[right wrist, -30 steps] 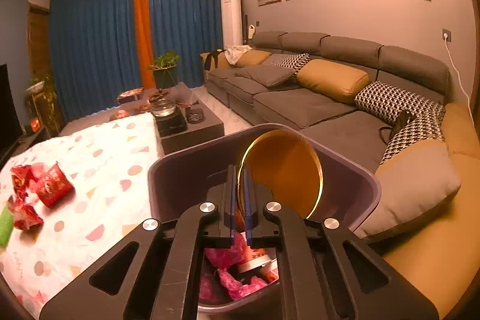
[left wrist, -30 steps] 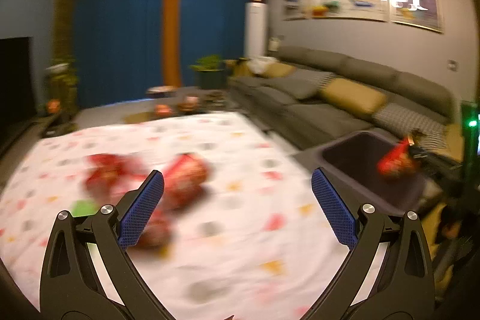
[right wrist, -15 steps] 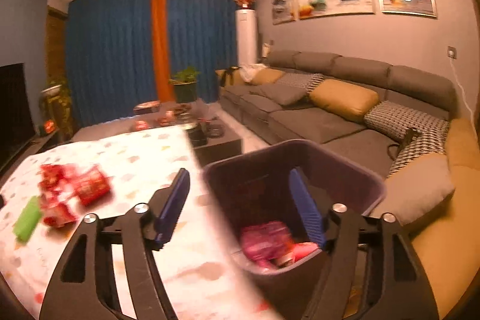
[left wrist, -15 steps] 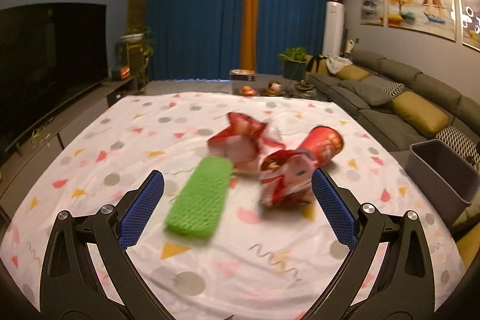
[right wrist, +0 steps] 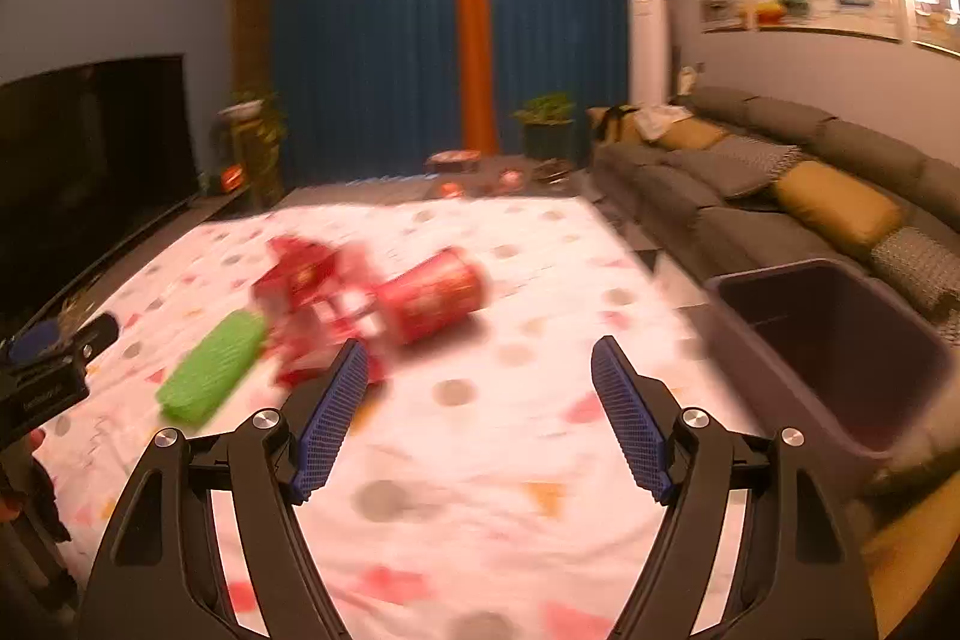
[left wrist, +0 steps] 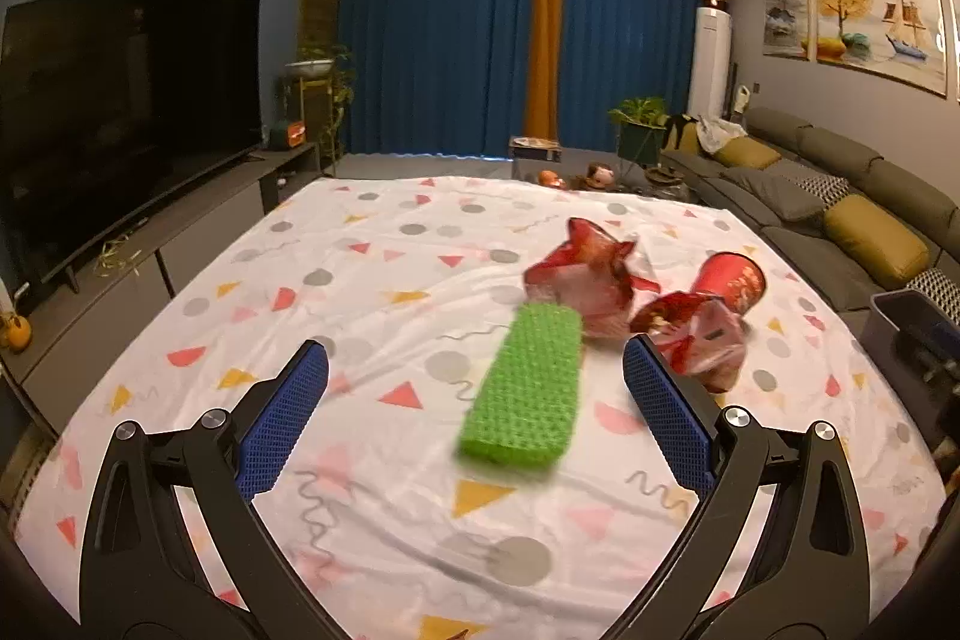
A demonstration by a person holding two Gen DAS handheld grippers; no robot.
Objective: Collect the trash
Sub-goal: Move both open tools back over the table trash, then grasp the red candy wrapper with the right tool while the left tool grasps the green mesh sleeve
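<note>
Since half a second ago the right gripper (right wrist: 480, 418) has swung away from the bin toward the litter on the table, and the left gripper (left wrist: 474, 418) has eased slightly left, so the green piece now sits between its fingers in view.

On the left of the table, the left gripper hangs over the patterned tablecloth (left wrist: 360, 292) with its fingers spread wide and nothing between them. Just beyond it lies the green mesh pad (left wrist: 522, 394), flat on the cloth. Touching its far end is a crumpled red wrapper (left wrist: 591, 274), and just right of that a second crumpled red wrapper (left wrist: 696, 340). Behind that one a red paper cup (left wrist: 729, 280) lies on its side. Further right, the right gripper is also spread and empty, aimed at the same cluster. At the far right, off the table edge beside the sofa (right wrist: 780, 184), stands the grey bin (right wrist: 840, 340).

By my reading the job is partly done: four pieces remain on the cloth and neither gripper holds anything, so another pick-up comes next.

The right wrist view is smeared by motion, so the wrappers merge into one red mass there. The bin's floor is dark, and its contents cannot be made out. In the left wrist view only a corner of the bin shows.
</note>
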